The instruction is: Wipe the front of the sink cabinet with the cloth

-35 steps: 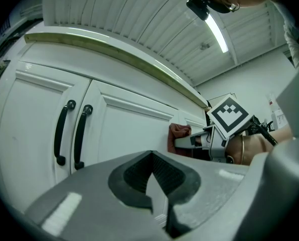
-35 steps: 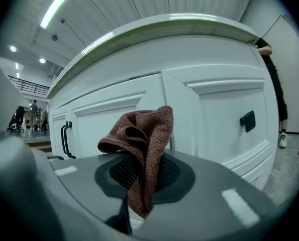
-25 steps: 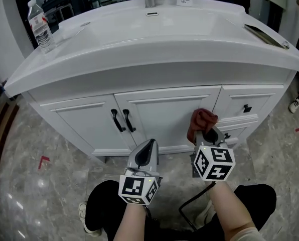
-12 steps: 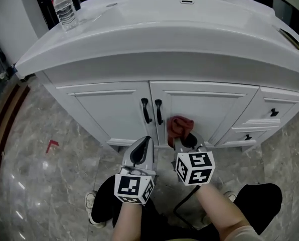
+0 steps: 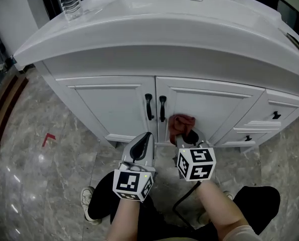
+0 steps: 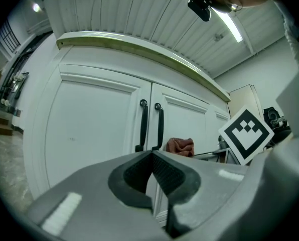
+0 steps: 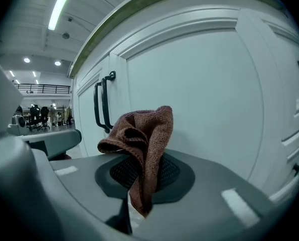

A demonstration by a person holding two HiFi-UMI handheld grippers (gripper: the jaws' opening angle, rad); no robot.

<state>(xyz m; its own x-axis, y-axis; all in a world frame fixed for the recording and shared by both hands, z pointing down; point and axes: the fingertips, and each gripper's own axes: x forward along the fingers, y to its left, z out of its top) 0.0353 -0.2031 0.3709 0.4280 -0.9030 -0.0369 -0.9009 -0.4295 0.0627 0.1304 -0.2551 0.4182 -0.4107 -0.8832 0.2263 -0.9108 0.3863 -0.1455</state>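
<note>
1. Two grippers sit low before the sink cabinet [image 5: 114, 104]; the right gripper [image 5: 185, 138] clamps the reddish-brown cloth [image 5: 181, 124].
2. Cloth is at the right door [image 5: 214, 109], just beside the black handles [image 5: 155, 107].
3. Empty, the left gripper [image 5: 143, 143] has its jaws together.

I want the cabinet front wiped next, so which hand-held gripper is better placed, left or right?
Right. The right hand-held gripper is shut on the cloth, close to the cabinet door. The left hand-held gripper is shut with nothing in it.

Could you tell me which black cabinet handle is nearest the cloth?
The right-hand black vertical bar handle, just left of the reddish-brown cloth in the right gripper; its twin is further left.
</note>
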